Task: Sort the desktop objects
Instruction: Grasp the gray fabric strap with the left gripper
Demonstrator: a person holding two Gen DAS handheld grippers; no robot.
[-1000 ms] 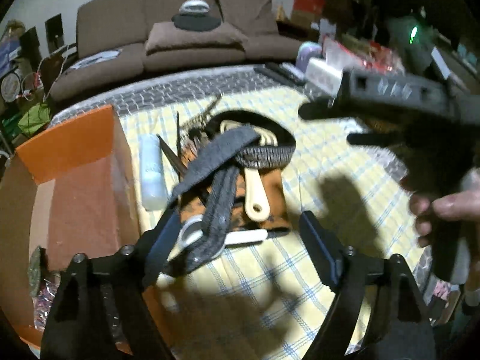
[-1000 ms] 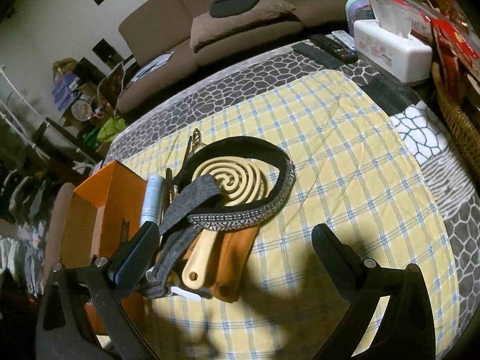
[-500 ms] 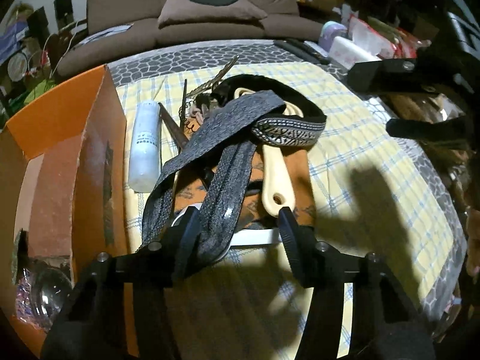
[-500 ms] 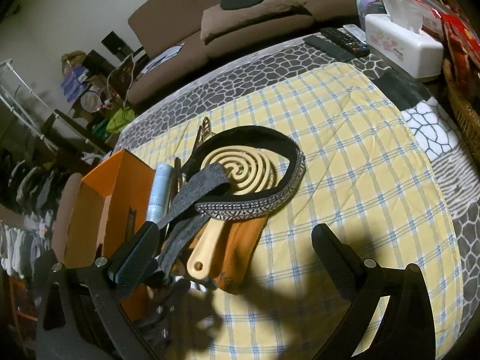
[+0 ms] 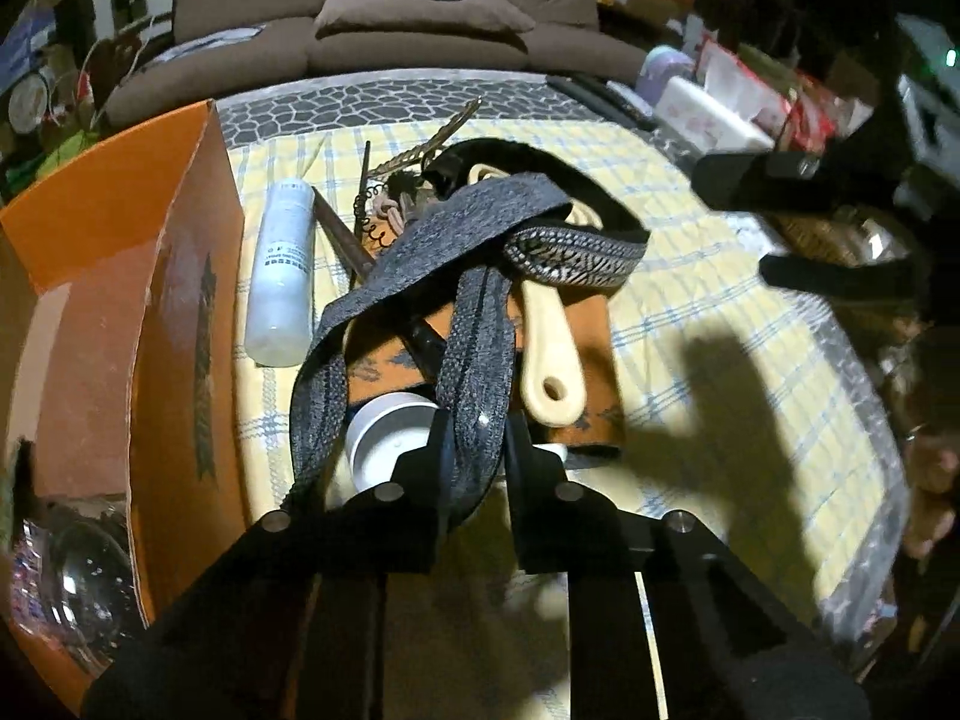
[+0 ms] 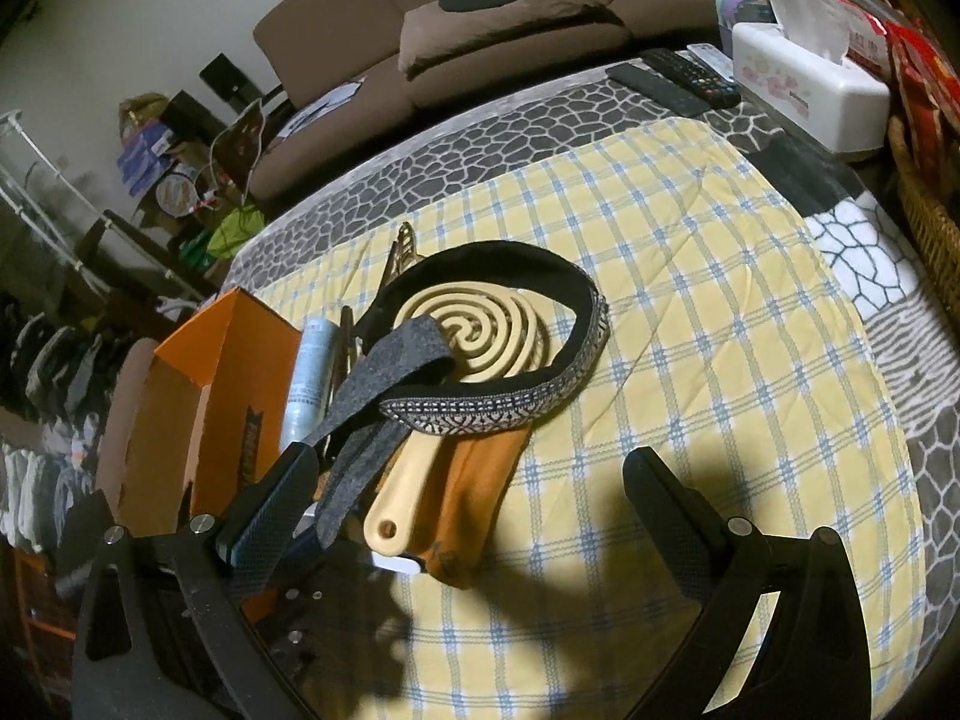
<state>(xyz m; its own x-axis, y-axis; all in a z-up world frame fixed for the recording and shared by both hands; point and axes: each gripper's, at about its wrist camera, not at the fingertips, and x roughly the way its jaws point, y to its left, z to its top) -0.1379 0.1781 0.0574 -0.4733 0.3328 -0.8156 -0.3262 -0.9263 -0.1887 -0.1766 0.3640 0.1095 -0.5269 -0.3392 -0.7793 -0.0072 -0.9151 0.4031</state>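
Observation:
A grey felt strap (image 5: 474, 354) with a black-and-white patterned band (image 5: 570, 255) lies looped over a pile. My left gripper (image 5: 477, 438) is shut on the strap's near end. In the right wrist view the strap (image 6: 372, 396) runs over a cream spiral paddle (image 6: 480, 330) and an orange pouch (image 6: 474, 486). A white tube (image 5: 282, 276) lies beside an open orange box (image 5: 150, 276). My right gripper (image 6: 474, 504) is open and empty, above the yellow checked cloth (image 6: 690, 360) just right of the pile.
A white tissue box (image 6: 804, 90) and remote controls (image 6: 678, 81) sit at the far right edge. A wicker basket (image 6: 924, 204) stands at the right. A white cap (image 5: 390, 432) lies under the strap. A brown sofa (image 5: 420, 30) is behind.
My left gripper has moved forward onto the strap's near end and closed on it. The right gripper has drawn back and stayed open.

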